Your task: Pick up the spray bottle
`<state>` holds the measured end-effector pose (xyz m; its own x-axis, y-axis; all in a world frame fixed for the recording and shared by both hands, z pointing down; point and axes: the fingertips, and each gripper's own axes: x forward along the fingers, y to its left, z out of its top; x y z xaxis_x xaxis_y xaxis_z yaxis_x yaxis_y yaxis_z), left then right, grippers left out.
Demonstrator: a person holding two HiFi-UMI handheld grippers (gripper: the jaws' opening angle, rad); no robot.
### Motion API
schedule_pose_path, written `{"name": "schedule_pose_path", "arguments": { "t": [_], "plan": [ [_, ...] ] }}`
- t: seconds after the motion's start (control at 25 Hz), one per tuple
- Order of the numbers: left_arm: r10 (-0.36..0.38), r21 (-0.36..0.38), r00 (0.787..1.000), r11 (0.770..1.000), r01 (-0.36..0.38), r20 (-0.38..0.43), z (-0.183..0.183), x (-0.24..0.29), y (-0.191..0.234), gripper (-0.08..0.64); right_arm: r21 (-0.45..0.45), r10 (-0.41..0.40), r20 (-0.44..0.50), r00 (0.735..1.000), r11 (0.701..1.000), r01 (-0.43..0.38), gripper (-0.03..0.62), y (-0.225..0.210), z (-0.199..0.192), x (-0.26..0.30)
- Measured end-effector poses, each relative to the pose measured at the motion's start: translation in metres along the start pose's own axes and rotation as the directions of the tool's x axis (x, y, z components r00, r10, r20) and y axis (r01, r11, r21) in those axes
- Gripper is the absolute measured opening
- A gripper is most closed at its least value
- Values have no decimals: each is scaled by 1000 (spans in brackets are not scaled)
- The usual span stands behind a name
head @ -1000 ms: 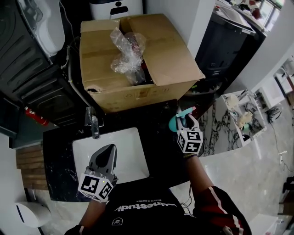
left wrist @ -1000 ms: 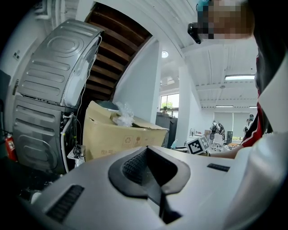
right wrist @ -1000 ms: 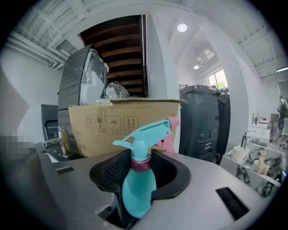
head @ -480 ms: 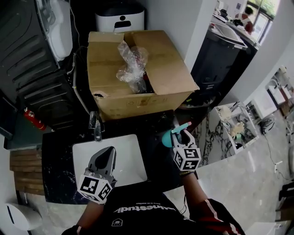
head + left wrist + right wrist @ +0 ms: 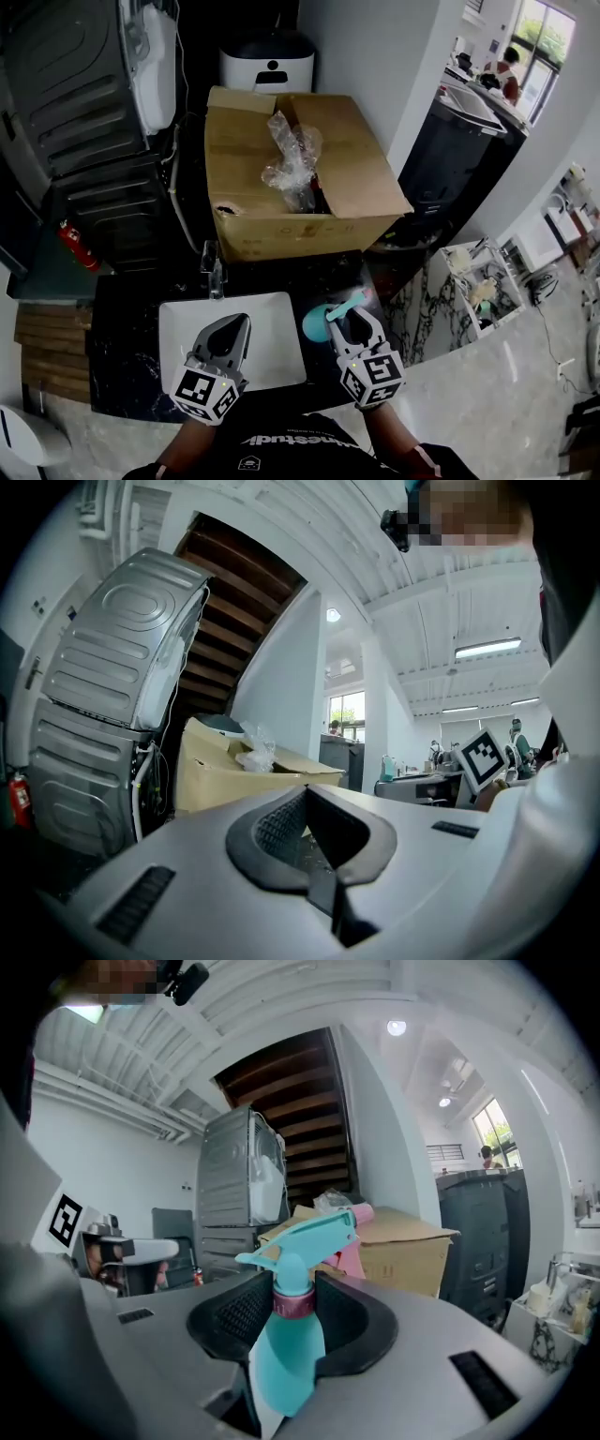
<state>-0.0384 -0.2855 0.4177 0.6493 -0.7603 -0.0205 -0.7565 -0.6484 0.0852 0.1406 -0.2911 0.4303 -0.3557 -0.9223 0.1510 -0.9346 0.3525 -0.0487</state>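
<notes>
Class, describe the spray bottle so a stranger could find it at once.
Find the open cardboard box behind the black counter, then the counter's white sink. Just right of the sink, the right tongs grip the spray bottle: the only teal thing, with a pink collar.

The spray bottle [image 5: 286,1354] is teal, its nozzle tip seemingly pink.

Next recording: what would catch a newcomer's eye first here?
The turquoise plastic spray bottle, clamped at its neck in the right gripper, stands out low in the head view. Beyond it, a large open cardboard box holding crumpled clear plastic wrap fills the middle.
</notes>
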Motion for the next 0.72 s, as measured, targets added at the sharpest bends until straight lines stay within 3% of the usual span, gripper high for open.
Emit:
{"name": "schedule_pose_path", "arguments": {
  "t": [0.36,0.72],
  "plan": [
    [-17,10,1000,1000,17,1,2,-7,-6,14,-16,170,-34,985,985,-171,169,82,2,-10],
    [-23,9,1000,1000,23,8,2,-10,-10,15,-10,107,-33,994,994,-107,169,77,2,-14]
  ]
}}
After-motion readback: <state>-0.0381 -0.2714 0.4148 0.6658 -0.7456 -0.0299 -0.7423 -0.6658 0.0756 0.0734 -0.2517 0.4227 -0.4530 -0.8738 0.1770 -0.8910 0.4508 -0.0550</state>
